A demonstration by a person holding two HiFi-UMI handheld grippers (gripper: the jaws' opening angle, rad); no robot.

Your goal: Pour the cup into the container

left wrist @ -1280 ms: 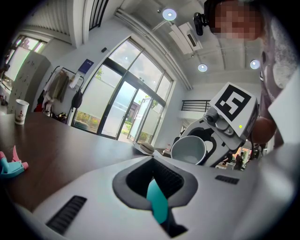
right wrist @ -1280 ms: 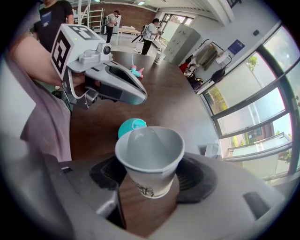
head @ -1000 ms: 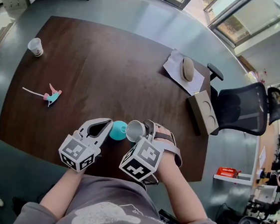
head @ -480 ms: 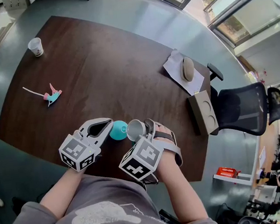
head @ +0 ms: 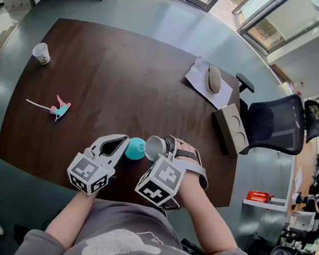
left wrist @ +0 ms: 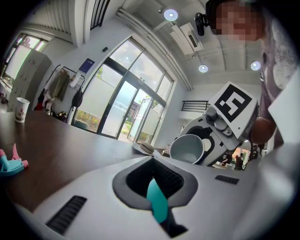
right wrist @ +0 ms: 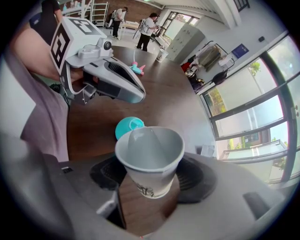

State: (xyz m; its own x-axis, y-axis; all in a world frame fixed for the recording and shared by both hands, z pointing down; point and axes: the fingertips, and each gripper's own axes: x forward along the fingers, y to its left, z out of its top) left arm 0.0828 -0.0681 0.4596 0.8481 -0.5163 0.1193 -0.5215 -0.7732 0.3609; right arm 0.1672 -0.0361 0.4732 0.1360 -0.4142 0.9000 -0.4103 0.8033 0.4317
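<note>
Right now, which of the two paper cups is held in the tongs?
The cup at the near edge of the table: the right tongs grip it, tilted toward the teal container. The other cup stands alone at the far left corner.

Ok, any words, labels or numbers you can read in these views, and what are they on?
No text here can be read.
Paper cup: dark print low on its side, too blurred to read.
Far cup: reddish print, too small to read.
Red box: pale lettering, too small to read.
Blue wall sign: too small to read.
Marker cubes: black-and-white square patterns only, no words.
</note>
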